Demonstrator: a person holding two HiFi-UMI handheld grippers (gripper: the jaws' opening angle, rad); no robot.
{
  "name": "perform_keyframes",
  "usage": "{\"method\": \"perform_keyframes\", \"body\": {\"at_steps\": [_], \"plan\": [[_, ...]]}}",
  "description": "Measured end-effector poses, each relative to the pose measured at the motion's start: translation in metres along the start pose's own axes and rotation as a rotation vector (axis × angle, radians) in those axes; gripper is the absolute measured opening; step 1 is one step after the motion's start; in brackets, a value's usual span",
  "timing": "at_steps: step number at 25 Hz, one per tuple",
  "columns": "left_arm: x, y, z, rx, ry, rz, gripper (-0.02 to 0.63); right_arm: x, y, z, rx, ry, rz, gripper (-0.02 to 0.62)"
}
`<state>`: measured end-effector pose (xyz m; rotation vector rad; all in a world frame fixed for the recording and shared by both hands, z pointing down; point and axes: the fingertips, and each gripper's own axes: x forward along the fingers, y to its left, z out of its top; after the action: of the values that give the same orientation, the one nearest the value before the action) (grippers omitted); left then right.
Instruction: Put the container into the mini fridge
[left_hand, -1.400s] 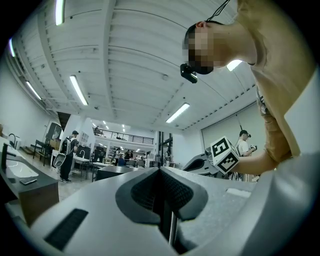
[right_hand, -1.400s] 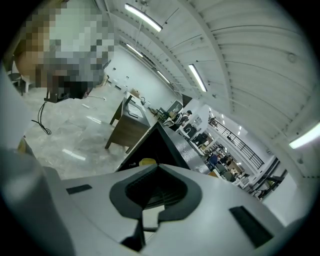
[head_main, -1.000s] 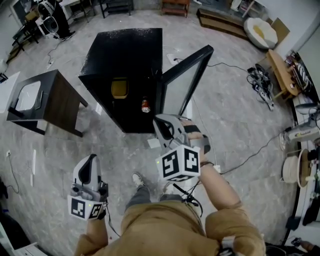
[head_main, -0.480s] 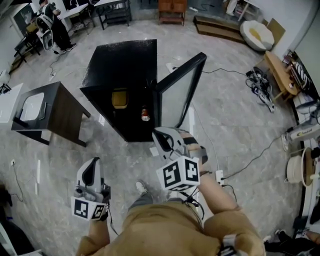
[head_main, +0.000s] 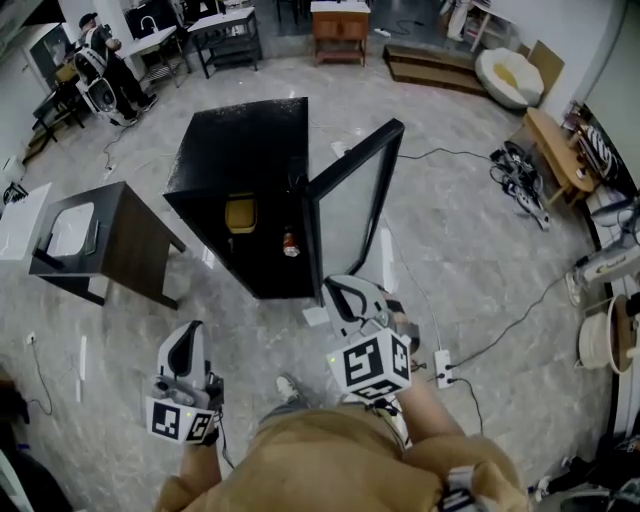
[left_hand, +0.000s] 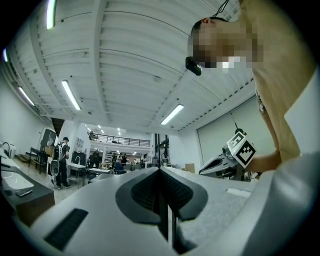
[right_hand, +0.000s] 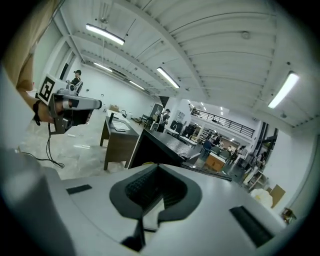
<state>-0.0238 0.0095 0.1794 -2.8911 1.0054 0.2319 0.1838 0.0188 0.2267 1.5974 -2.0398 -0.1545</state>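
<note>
Gripping nothing, left tool (head_main: 187, 332) and right tool (head_main: 338, 288) are closed; container (head_main: 239, 213) seems half-shadowed.

1. Mini fridge (head_main: 240, 140), upper centre: black casing, glossy and finely speckled on top; its door (head_main: 352, 200) looks like a clear glass pane.
2. Floor (head_main: 470, 240): grey marbled, smooth, faintly shiny.
3. Left gripper (head_main: 187, 330) and right gripper (head_main: 338, 288): matt pale plastic shells.
4. Shirt (head_main: 330, 465): tan cloth.
</note>
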Motion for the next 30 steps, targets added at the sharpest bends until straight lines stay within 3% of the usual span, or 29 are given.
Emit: {"method": "perform_keyframes", "body": {"at_steps": [14,21,30], "plan": [[-0.008,-0.012,0.026,0.029,-0.039,0.046,0.002,-0.048,-0.011,-0.003,0.138,-0.056,-0.01,0.001],[-0.016,-0.018,0.032,0.031,-0.054,0.069,0.002,-0.07,-0.026,-0.001,0.256,-0.106,0.0,0.002],[-0.018,-0.027,0.029,0.033,-0.043,0.069,0.002,-0.096,-0.039,0.004,0.326,-0.17,-0.01,0.0]]}}
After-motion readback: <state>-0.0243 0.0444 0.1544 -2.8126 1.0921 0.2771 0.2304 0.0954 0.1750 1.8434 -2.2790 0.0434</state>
